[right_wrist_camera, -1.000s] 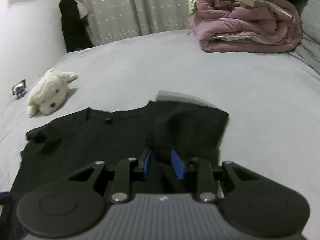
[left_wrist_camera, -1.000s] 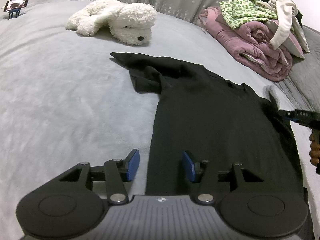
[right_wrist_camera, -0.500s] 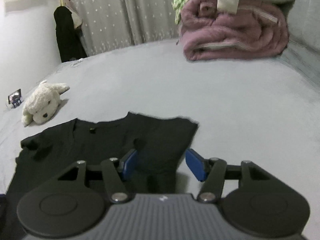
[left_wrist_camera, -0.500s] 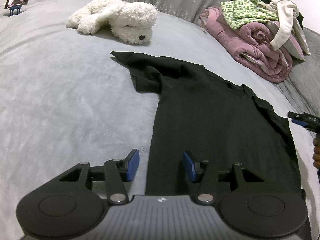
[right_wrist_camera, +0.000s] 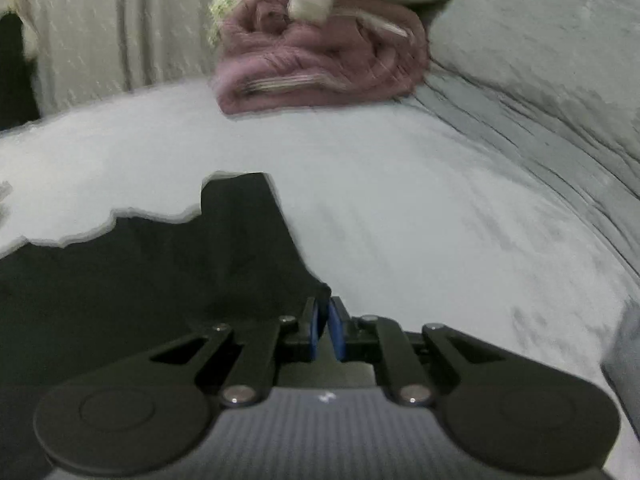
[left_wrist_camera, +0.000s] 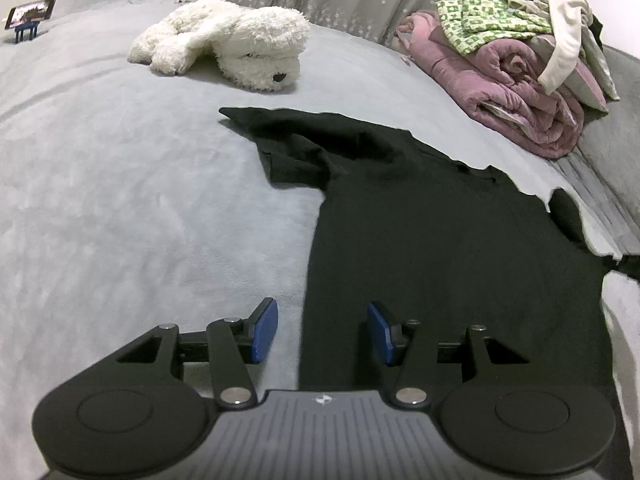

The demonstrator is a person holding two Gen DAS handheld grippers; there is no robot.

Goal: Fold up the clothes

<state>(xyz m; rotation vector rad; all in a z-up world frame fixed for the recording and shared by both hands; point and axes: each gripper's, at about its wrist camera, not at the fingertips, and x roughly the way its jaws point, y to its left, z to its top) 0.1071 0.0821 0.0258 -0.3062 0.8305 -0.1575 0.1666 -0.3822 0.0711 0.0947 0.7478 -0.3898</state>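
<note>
On the grey bed [left_wrist_camera: 120, 208] a black shirt [left_wrist_camera: 440, 248] lies flat, collar toward 1 o'clock in the left view. Left gripper [left_wrist_camera: 323, 330] hovers at the hem edge, jaws spread and empty; right gripper [right_wrist_camera: 324, 330] has jaws pressed together at the sleeve edge at 12 o'clock, though whether cloth is pinched cannot be confirmed. Recommended: confirm that pinch, then close the left jaws on the hem before folding.

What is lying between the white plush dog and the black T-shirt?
Nothing: in the left wrist view only bare grey bedcover separates the plush dog from the T-shirt.
</note>
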